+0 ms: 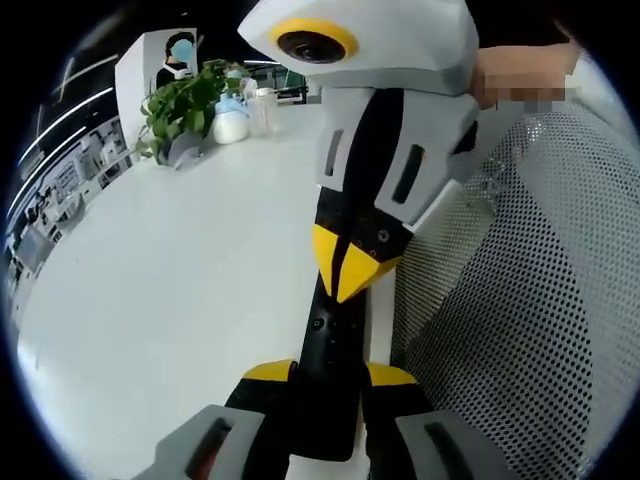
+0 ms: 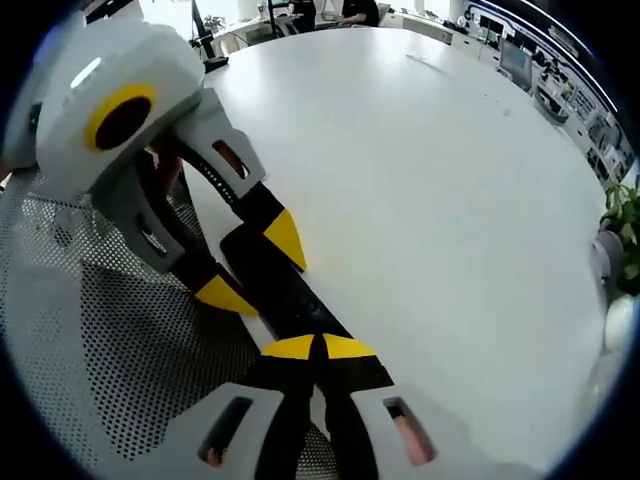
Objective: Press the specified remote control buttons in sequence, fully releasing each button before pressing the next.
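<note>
1. White table (image 1: 180, 300) is seen wide and bare, its near edge met by a grey mesh chair back (image 1: 530, 330).
2. A black remote (image 1: 335, 350) is laid along that edge.
3. The left gripper (image 1: 328, 378) is clamped on the remote's end, one yellow tip each side.
4. The right gripper (image 2: 318, 347) is pinched together, tips on the remote.
5. Far off, a plant (image 1: 180, 105), bottles (image 1: 232, 118) and office desks (image 2: 540, 60) are seen.

Both tongs are alike: grey-white angular housings; black arms ending in yellow wedge tips; the left tongs (image 1: 328, 378) show dark slots in their grey shells; the right tongs (image 2: 318, 349) carry reddish slot inserts and a small screw.
</note>
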